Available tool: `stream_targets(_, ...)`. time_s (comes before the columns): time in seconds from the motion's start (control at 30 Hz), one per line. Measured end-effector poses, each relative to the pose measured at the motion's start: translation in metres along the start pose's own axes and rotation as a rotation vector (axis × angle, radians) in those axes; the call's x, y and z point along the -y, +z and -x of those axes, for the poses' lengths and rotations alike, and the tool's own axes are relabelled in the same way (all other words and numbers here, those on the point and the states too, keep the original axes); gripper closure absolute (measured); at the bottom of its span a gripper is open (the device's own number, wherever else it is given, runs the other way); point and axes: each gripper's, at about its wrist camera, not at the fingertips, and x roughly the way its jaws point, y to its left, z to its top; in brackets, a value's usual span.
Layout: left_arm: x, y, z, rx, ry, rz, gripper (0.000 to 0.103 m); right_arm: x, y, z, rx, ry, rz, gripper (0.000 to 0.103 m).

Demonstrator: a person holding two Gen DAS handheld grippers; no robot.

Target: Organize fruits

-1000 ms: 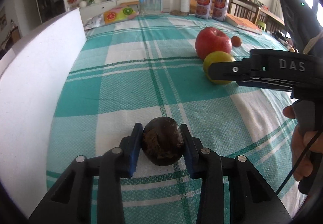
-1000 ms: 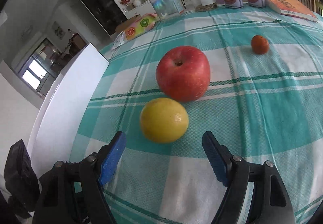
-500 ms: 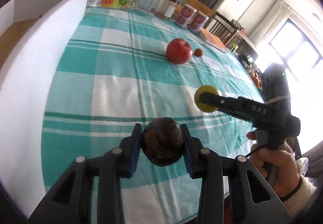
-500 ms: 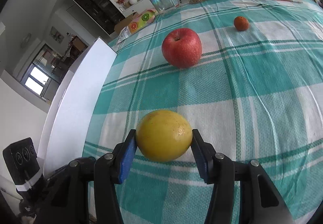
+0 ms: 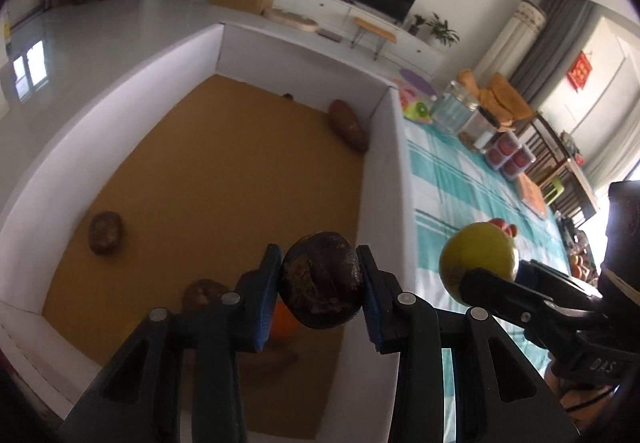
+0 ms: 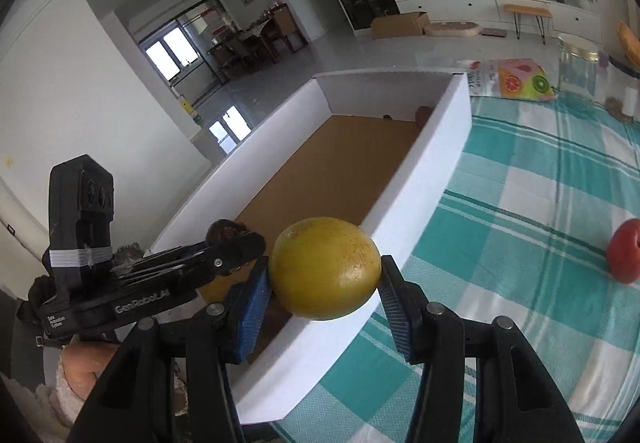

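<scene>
The left gripper [image 5: 320, 285] is clamped on a dark fruit [image 5: 321, 280], its blue pads pressed to both sides. In the left wrist view this fruit sits low in the centre of the frame, over the brown floor of a white box [image 5: 390, 179]. Inside the box lie a brown fruit [image 5: 105, 232] at the left, a reddish-brown one [image 5: 349, 125] in the upper right corner by the wall, and an orange fruit [image 5: 282, 323] partly hidden behind the left pad.

The right gripper [image 6: 324, 289] is closed on a yellow fruit [image 6: 324, 268], with both pads against it. In the right wrist view it sits low in the centre, over the box's near wall [image 6: 420, 199]. The same fruit shows at the right of the left wrist view [image 5: 478, 257].

A red apple [image 6: 625, 250] rests on the teal checked cloth [image 6: 520, 203] at the right edge, well apart from the box.
</scene>
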Motion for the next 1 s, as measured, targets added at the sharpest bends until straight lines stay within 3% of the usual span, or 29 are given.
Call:
stream_targets(0.07, -0.012, 0.001, -0.009, -0.018, 0.066, 0.005, 0.057, -0.009, 0.006, -0.022, -0.037, -0.013, 0.02, 0.05)
stream_targets(0.1, -0.015, 0.001, -0.013, -0.027, 0.087, 0.005, 0.045, -0.011, 0.009, -0.033, -0.059, -0.03, 0.028, 0.049)
stream_targets(0.17, -0.02, 0.003, -0.012, -0.017, 0.112, 0.022, 0.029, -0.009, 0.015, -0.038, -0.057, -0.048, 0.015, 0.048)
stream_targets(0.27, -0.014, 0.003, 0.005, 0.063, 0.134, 0.001, 0.026, -0.002, 0.022, -0.005, 0.071, -0.052, -0.001, 0.043)
stream_targets(0.4, 0.014, -0.002, 0.025, 0.154, 0.108, -0.059, 0.021, 0.022, 0.014, 0.055, 0.241, -0.156, 0.004, 0.017)
stream_targets(0.53, 0.071, -0.022, 0.035, 0.168, -0.023, -0.187, 0.02, 0.082, -0.038, 0.091, 0.31, -0.381, -0.028, 0.005)
stream_targets(0.63, 0.122, -0.049, 0.03, 0.123, -0.151, -0.309, 0.014, 0.146, -0.098, 0.096, 0.239, -0.608, -0.098, 0.005)
stream_targets(0.7, 0.154, -0.07, 0.012, 0.053, -0.21, -0.393, 0.014, 0.194, -0.138, 0.105, 0.185, -0.695, -0.209, 0.005)
stream_targets(0.8, 0.188, -0.098, -0.035, -0.034, -0.213, -0.45, 0.014, 0.244, -0.184, 0.132, 0.167, -0.787, -0.37, 0.005)
stream_targets(0.87, 0.202, -0.11, -0.07, -0.081, -0.182, -0.459, 0.014, 0.256, -0.203, 0.148, 0.184, -0.851, -0.408, 0.005)
stream_targets(1.0, 0.223, -0.122, -0.111, -0.063, -0.098, -0.474, 0.014, 0.268, -0.215, 0.165, 0.201, -0.877, -0.48, 0.005)
